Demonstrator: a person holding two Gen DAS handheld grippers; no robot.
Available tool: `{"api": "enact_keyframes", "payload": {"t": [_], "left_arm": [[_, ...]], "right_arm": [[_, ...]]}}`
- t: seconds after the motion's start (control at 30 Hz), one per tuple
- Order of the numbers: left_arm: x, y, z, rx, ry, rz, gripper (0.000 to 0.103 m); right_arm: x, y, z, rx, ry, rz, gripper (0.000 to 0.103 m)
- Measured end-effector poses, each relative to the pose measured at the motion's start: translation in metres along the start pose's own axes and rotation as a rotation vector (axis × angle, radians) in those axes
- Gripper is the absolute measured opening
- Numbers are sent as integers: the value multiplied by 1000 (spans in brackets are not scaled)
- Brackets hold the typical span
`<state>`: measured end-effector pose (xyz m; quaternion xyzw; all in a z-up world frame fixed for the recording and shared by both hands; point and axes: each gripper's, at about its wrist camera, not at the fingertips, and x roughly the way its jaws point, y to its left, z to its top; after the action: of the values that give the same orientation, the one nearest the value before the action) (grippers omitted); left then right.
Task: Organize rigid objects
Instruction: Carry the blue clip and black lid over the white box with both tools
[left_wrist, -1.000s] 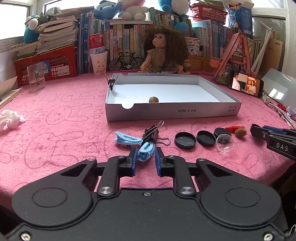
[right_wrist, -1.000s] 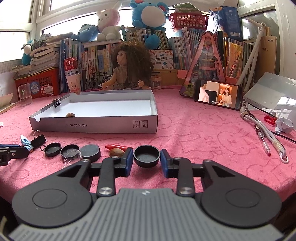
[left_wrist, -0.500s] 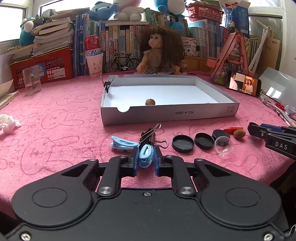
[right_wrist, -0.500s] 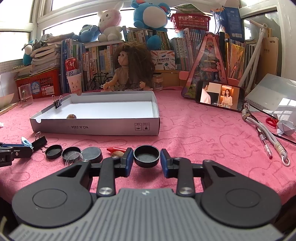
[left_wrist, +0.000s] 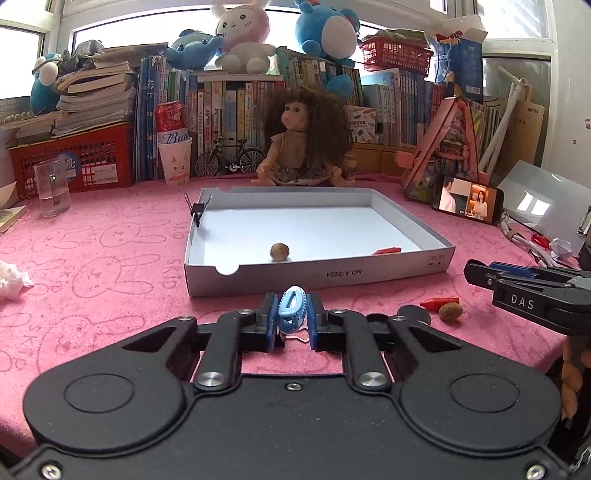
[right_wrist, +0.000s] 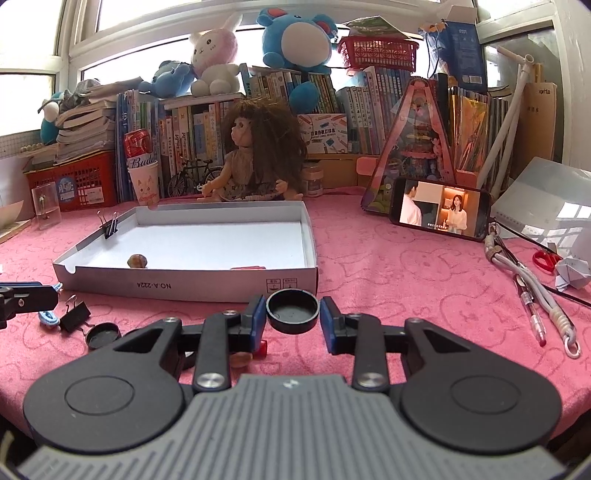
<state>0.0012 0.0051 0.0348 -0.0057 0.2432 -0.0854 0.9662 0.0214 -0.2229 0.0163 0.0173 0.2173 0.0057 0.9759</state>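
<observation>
My left gripper (left_wrist: 291, 314) is shut on a light blue hair clip (left_wrist: 291, 309) and holds it above the pink cloth, just in front of the white cardboard tray (left_wrist: 317, 275). My right gripper (right_wrist: 293, 314) is shut on a black round cap (right_wrist: 293, 310), raised in front of the tray's near right corner (right_wrist: 291, 286). The tray holds a brown nut (left_wrist: 279, 252), a red piece (left_wrist: 386, 251) and a black binder clip (left_wrist: 198, 211) on its left wall.
On the cloth lie a red piece (left_wrist: 437, 302), a nut (left_wrist: 450, 311), a black cap (right_wrist: 102, 334), a binder clip (right_wrist: 75, 314) and another blue clip (right_wrist: 48, 317). A phone (right_wrist: 439, 208), cords and pens (right_wrist: 532, 295), a glass (left_wrist: 52, 186), a doll (left_wrist: 303, 147) and books surround the tray.
Both grippers rose and moved toward the tray. The left one closed on the blue hair clip and lifted it off the cloth. The right one still holds the black cap.
</observation>
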Motion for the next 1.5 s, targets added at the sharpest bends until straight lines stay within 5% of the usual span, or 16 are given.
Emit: {"api": "enact_keyframes", "payload": {"t": [0.67,1.5], "left_arm": [[77,28,62,-60,44,68,15],[143,33,63,-65,147,101,16]], "right_arm": [[59,-3,46,-73,119,16,37],[114,12,62,-109,244,38,37]]}}
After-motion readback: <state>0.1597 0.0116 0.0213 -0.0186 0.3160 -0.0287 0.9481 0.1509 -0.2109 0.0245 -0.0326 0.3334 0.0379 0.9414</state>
